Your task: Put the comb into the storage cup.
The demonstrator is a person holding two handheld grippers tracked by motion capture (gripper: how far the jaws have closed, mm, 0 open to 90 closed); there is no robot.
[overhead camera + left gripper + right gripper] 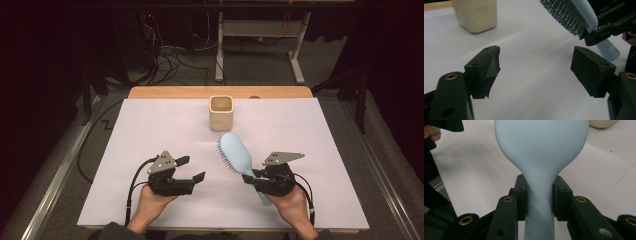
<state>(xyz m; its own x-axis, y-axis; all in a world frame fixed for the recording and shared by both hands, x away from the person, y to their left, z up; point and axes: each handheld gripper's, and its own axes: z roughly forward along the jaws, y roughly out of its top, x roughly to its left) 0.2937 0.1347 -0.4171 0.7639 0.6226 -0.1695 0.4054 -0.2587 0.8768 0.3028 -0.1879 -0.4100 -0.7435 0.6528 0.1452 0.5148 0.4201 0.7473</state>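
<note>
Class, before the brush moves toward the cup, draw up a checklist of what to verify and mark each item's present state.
1. Right tongs clamped on the neck of the light blue hairbrush: ok.
2. Left tongs open with nothing between the pads: ok.
3. Beige cup upright, mouth open: ok.
4. White table cover between brush and cup free of obstacles: ok.
5. Cup empty inside: cannot tell.
6. Brush head lifted off the table: cannot tell.

A white sheet (150, 130) covers the wooden table (165, 92). A cream square cup (221, 112) stands upright near its far edge. Beyond, cables (170, 62) sprawl across the grey floor beside a white desk frame (260, 30).
</note>
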